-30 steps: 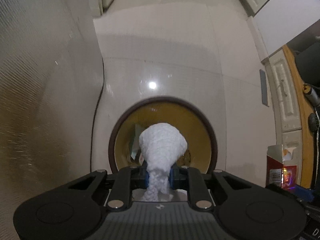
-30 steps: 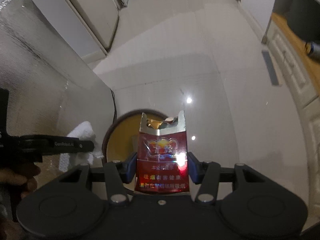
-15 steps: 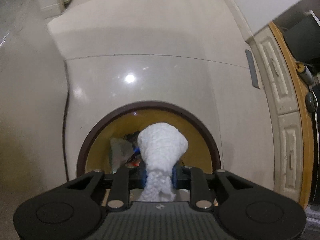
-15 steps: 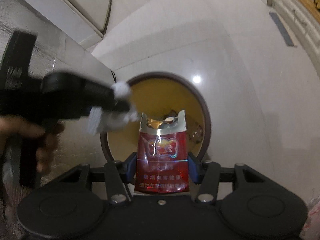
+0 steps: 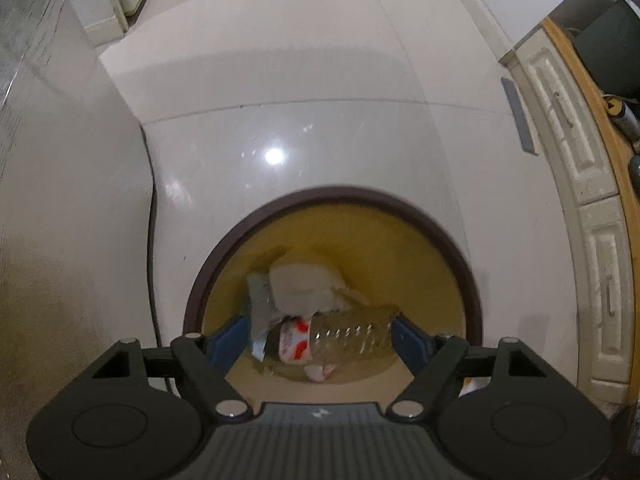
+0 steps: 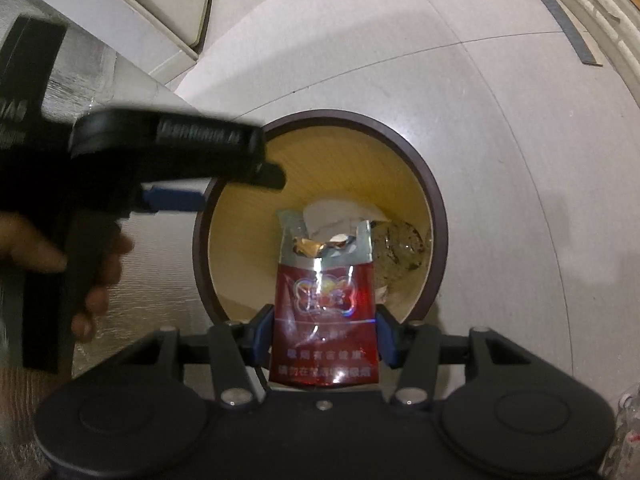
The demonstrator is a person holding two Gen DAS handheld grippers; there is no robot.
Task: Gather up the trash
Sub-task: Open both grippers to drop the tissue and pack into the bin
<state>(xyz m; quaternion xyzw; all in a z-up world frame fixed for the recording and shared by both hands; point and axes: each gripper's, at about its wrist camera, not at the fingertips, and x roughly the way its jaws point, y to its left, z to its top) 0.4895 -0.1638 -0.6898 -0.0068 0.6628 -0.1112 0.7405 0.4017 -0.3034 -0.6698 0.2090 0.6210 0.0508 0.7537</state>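
Below you on the pale floor (image 5: 304, 80), the bin (image 6: 434, 204) has the tissue (image 5: 304, 286): your left tool (image 5: 316, 338) has just spread empty, so release the pack (image 6: 324, 320) your right tool (image 6: 325, 338) grips.

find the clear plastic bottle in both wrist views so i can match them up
Left wrist: the clear plastic bottle lies on its side low in the middle, between the open left gripper fingers, inside the bin.
Right wrist: it shows right of centre, partly behind the red cigarette pack.
Shared landmark: the bin's dark round rim.
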